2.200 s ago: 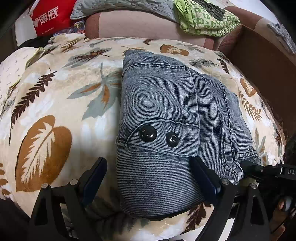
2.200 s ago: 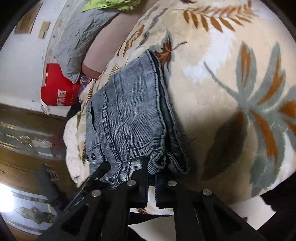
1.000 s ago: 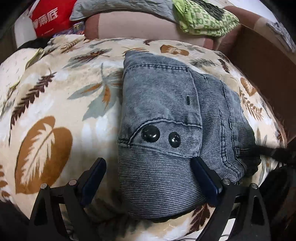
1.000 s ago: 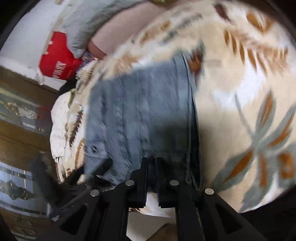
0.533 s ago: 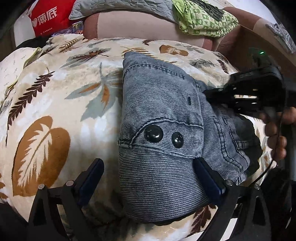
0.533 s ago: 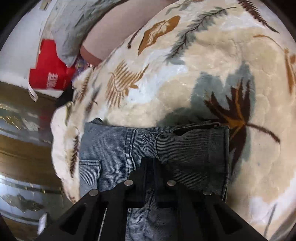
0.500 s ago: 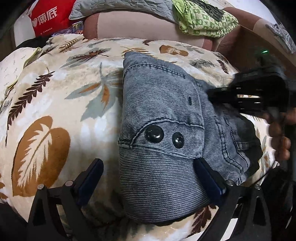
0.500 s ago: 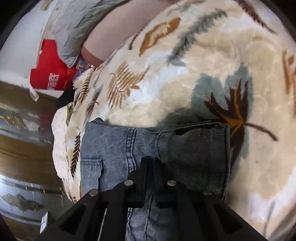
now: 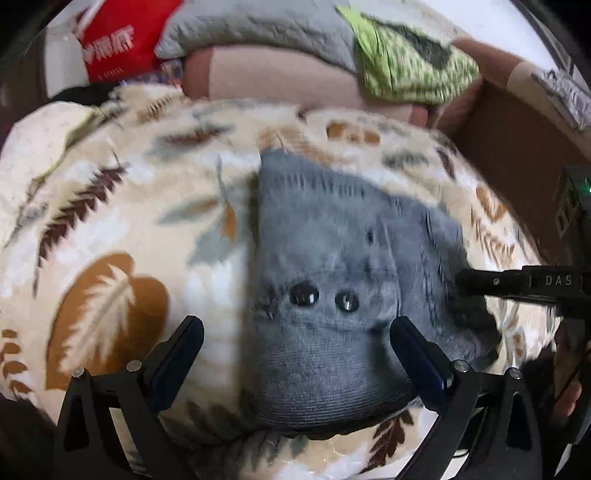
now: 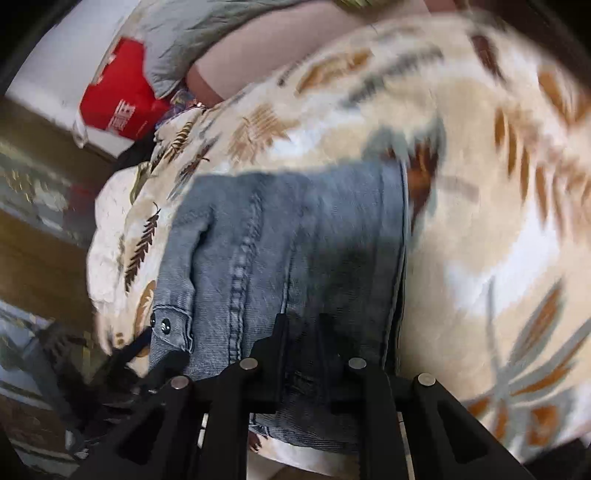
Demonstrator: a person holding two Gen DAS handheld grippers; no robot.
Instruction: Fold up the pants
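The grey-blue denim pants [image 9: 332, 258] lie folded into a compact stack on the leaf-patterned blanket [image 9: 110, 221], two dark buttons [image 9: 304, 295] facing up. My left gripper [image 9: 295, 339] stands wide open, straddling the near end of the stack without pinching it. In the right wrist view the pants [image 10: 295, 240] fill the middle. My right gripper [image 10: 303, 332] hovers over their near edge; its jaws are opening, a narrow gap between them, the denim lying loose beneath. From the left wrist view the right gripper [image 9: 461, 282] reaches in at the stack's right edge.
Behind the blanket lie a grey pillow [image 9: 258, 29], a green patterned cloth [image 9: 406, 66] and a red bag [image 9: 118, 44]. A brown board [image 9: 517, 147] rises at the right. The blanket [image 10: 480, 184] stretches bare to the right of the pants.
The right gripper carried a denim edge over the stack, then drew back to the right edge, and its jaws have parted a little. The left gripper lifted slightly and stays open.
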